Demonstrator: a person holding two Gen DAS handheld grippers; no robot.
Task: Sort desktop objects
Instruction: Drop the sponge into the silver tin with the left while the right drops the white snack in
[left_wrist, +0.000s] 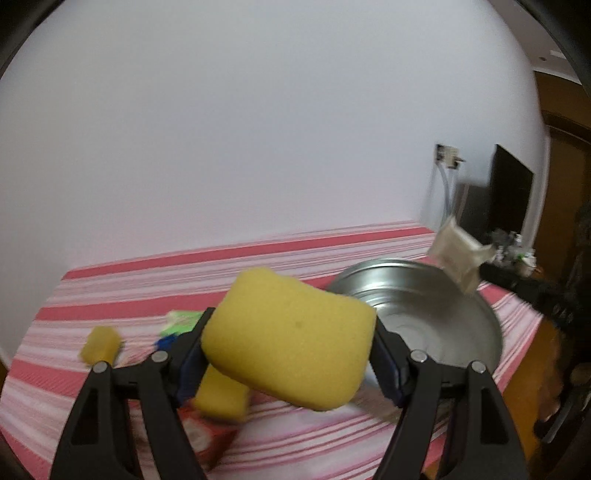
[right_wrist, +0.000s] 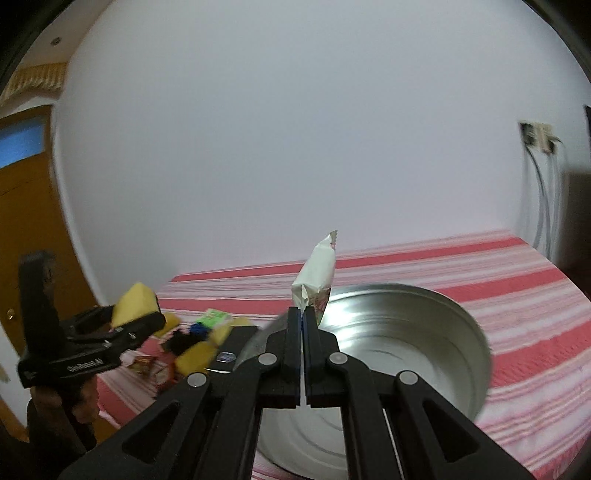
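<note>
While both loads hang above the striped tablecloth (left_wrist: 110, 295): left gripper (left_wrist: 288, 354) clamped on a yellow sponge (left_wrist: 291, 339), jaws set wide by its bulk; right gripper (right_wrist: 303, 325) pressed together on the lower seam of a white sachet (right_wrist: 316, 277), held upright over the near rim of the steel bowl (right_wrist: 424, 332). Bowl apparently empty. Remaining clutter, more sponge pieces (left_wrist: 99, 345) and small packets (right_wrist: 147, 363), left of the bowl. Likely risks: sachet slipping from so thin a pinch; springy sponge rebounding off the bowl wall on release; grippers colliding if converging together. Legible writing: lettering on the left gripper's body, blurred, unreadable; red print on the sachet, illegible.
</note>
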